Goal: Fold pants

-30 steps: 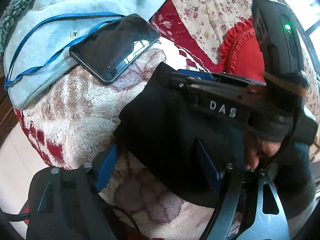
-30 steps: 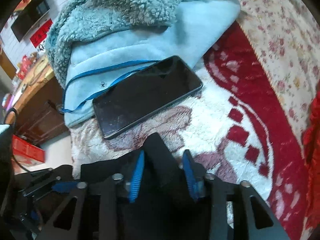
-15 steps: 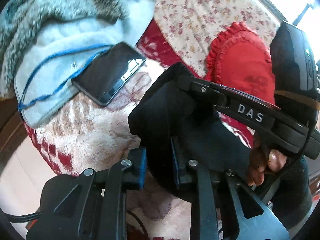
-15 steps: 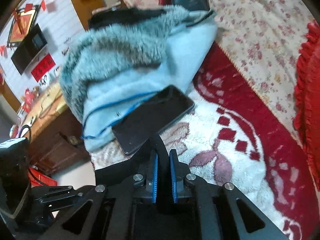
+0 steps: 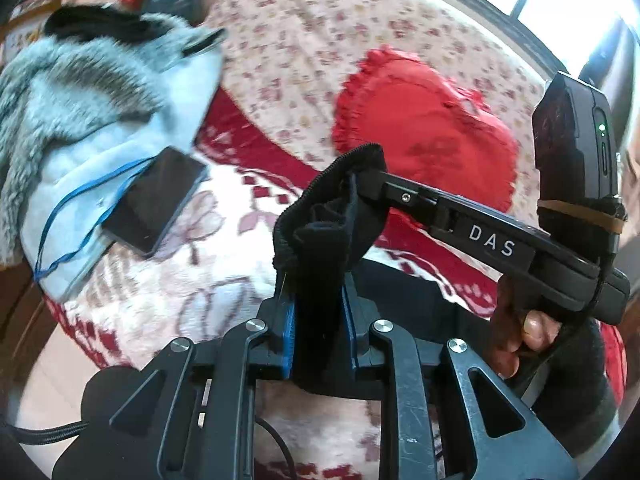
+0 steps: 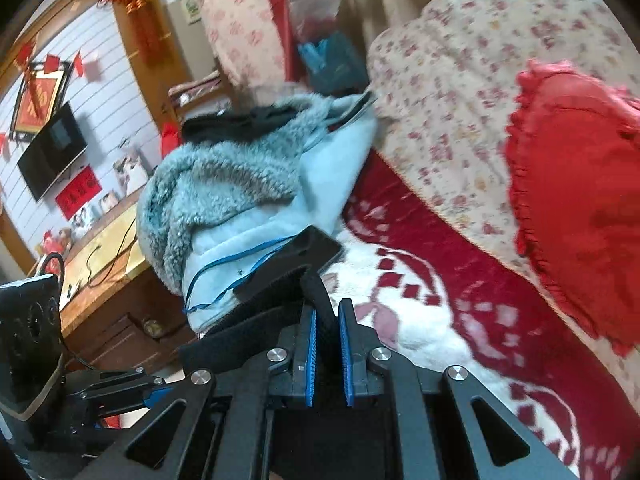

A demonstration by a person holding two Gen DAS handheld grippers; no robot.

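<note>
The black pants [image 5: 320, 240] are bunched and lifted off the red-and-white plush blanket [image 5: 168, 280]. My left gripper [image 5: 318, 312] is shut on a fold of the black fabric, blue pads pressing both sides. My right gripper [image 6: 327, 328] is shut on the pants edge [image 6: 320, 300] too. In the left wrist view the right gripper [image 5: 360, 178] comes in from the right and pinches the raised waistband edge just above my left fingers. Black fabric hangs below both grippers.
A smartphone [image 5: 154, 200] lies on a light blue fleece jacket [image 5: 92, 128] with a blue lanyard at the left. A red heart cushion [image 5: 424, 136] leans on the floral sofa back [image 5: 304, 40]. A wooden cabinet [image 6: 100, 256] and TV [image 6: 52, 148] are further left.
Both grippers closed on the black pants and lifted them up off the blanket. The views tilted up; the phone and jacket now sit farther away.
</note>
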